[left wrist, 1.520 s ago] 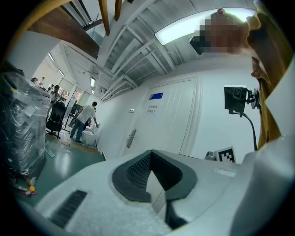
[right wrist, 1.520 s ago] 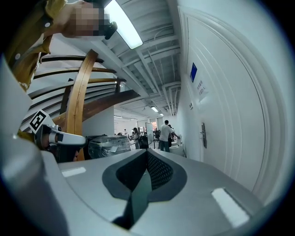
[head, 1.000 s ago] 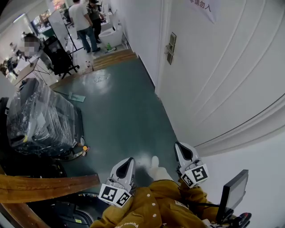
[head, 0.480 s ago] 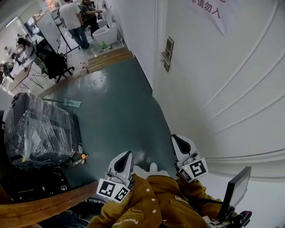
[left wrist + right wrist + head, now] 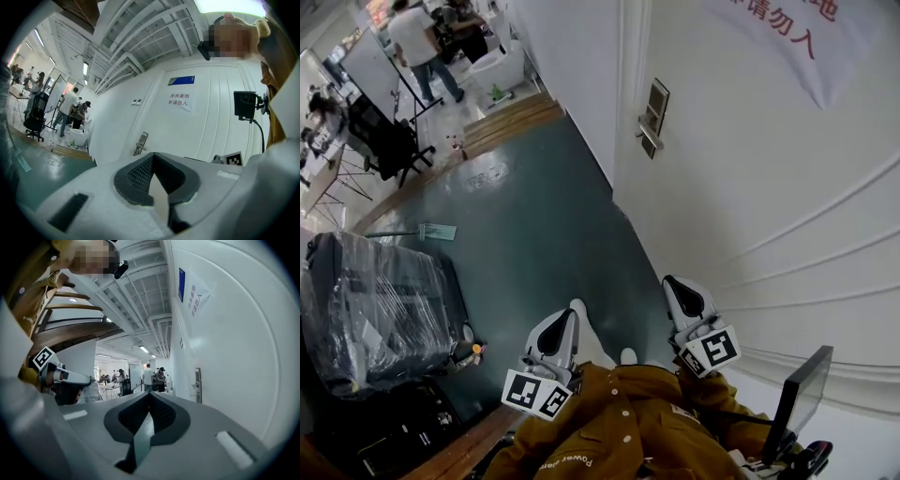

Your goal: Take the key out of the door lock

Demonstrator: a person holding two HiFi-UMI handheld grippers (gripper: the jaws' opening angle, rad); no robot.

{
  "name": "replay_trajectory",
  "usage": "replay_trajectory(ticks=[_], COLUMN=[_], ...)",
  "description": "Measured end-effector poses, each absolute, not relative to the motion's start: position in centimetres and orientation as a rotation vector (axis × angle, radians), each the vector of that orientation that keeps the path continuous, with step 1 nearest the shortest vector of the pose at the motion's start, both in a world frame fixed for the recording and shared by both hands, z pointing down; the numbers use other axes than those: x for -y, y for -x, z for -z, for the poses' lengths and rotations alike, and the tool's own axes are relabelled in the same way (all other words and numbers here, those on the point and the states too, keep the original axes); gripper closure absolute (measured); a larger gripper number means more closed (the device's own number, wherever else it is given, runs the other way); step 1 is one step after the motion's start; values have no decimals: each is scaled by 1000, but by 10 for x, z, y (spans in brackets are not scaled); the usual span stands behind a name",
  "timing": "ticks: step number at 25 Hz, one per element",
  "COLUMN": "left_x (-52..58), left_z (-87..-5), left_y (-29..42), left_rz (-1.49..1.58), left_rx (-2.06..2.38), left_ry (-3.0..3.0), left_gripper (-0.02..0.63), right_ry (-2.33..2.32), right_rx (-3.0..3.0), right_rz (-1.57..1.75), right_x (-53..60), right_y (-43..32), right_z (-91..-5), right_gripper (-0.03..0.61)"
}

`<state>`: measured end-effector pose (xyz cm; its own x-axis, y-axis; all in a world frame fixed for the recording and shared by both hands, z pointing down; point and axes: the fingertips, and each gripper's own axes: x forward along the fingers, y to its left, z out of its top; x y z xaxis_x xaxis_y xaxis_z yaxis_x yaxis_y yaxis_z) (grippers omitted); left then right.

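The door lock plate with its lever handle [image 5: 652, 119] sits on the white door [image 5: 769, 169] at the upper middle of the head view; a key in it is too small to make out. It also shows as the lock plate [image 5: 141, 143] in the left gripper view and the lock plate [image 5: 198, 385] in the right gripper view. My left gripper [image 5: 567, 323] and right gripper [image 5: 671, 289] are held low near my body, well short of the lock. Both are shut with nothing between their jaws.
A white door frame [image 5: 623, 112] edges the door on the left. A dark green floor [image 5: 534, 216] runs ahead. A plastic-wrapped black case [image 5: 370, 314] stands at left. People [image 5: 417, 42] and chairs are far down the hall. A small monitor [image 5: 792, 398] sits at bottom right.
The view has moved forward along the door: the lock plate now sits lower and closer, and the wrapped case has slid toward the lower left. Both grippers stayed shut near my body.
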<state>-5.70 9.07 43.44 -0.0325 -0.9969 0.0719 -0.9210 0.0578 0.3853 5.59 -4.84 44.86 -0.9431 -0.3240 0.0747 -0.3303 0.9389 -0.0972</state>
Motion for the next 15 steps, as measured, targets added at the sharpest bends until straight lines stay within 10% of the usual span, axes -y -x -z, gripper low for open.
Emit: replay_trajectory(ticks=[15], left_x=[0], left_z=[-431], left_y=[235], left_rz=[343], left_rx=[1762], left_ry=[-2082], left_gripper=[614], right_ry=[-817], right_rx=[2873], right_rz=[26], right_x=[137], right_y=[108], right_z=[-438], right_gripper=[517])
